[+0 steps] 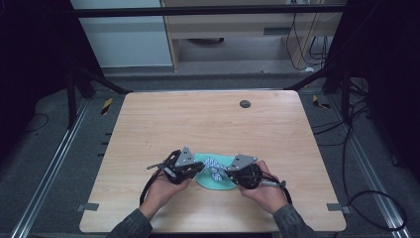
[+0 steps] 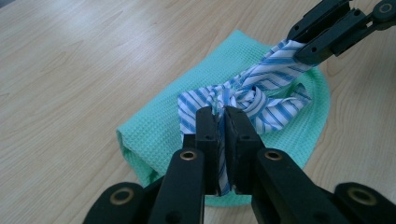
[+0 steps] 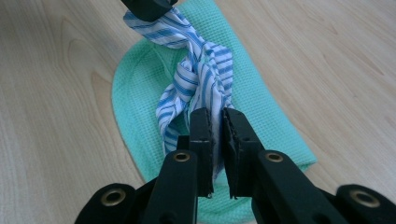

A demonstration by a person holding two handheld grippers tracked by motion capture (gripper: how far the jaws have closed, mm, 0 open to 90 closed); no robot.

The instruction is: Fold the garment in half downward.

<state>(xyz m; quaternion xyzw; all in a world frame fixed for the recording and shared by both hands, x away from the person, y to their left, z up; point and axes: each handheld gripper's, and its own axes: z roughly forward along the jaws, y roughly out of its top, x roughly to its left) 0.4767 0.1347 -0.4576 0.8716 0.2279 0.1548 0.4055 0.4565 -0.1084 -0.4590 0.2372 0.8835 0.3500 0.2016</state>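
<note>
Wide wooden counter [image 1: 163, 124], green waffle cloth [image 2: 159, 121] near its front edge, striped cloth [image 2: 252, 93] knotted on top. Left gripper [image 2: 221, 135] and right gripper [image 3: 217, 133] each pinch one striped end. Soft, light, limp: best held by those tails.

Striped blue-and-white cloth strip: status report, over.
Left gripper and right gripper each shut on an end of the knotted striped blue-and-white cloth strip. Strip over green waffle-weave cloth. Nothing in the way.
</note>
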